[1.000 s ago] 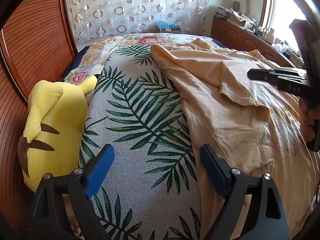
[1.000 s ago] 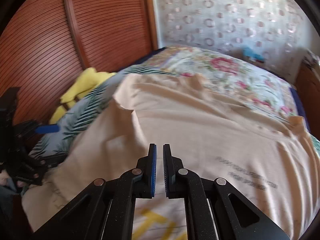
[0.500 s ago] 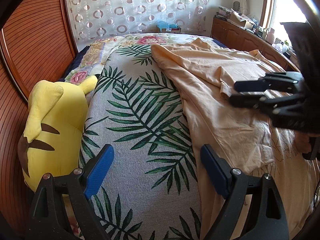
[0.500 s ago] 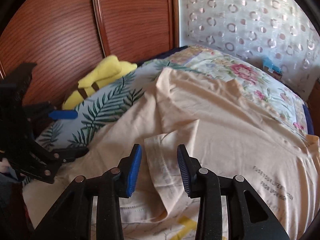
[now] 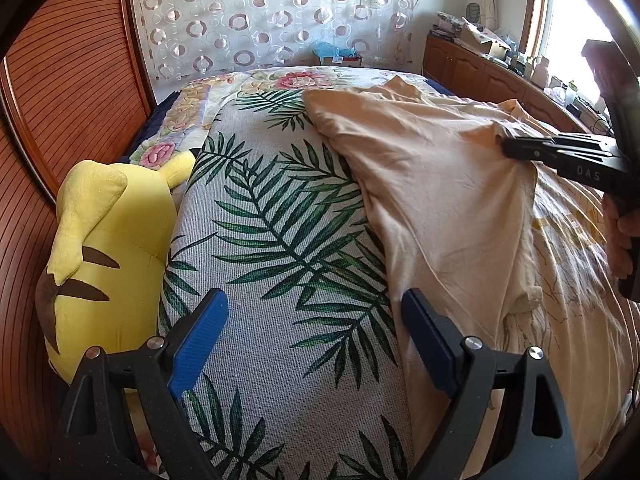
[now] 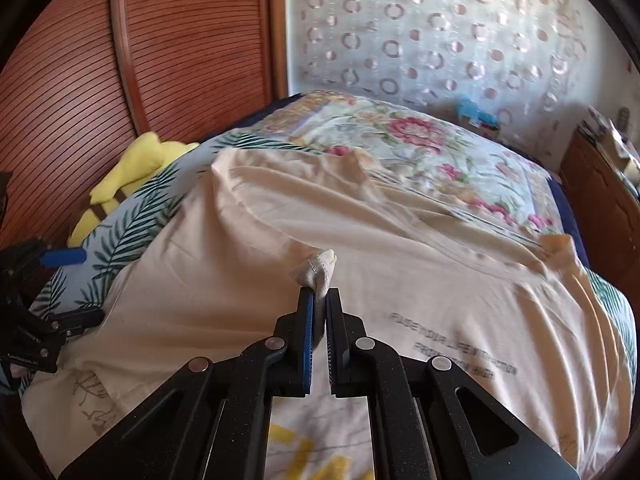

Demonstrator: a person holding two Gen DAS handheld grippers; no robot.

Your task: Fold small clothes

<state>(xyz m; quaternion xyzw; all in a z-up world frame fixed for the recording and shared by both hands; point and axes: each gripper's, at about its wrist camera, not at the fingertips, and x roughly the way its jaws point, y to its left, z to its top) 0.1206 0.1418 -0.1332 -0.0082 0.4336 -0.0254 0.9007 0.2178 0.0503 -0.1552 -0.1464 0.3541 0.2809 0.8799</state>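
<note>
Now | right tongs [image 6: 319, 300]: clamped on peach T-shirt [image 6: 400, 280] fold; left tongs [image 5: 314, 338]: wide apart, holding nothing

Bright daylight from window [image 5: 568, 32] at right, glass blown out white, soft shadows under shirt [image 5: 440, 200] folds, strong fisheye bending with dark corners, right wrist view slightly motion-blurred on far bed [image 6: 420, 140] and curtain [image 6: 440, 32], left wrist view sharp
</note>
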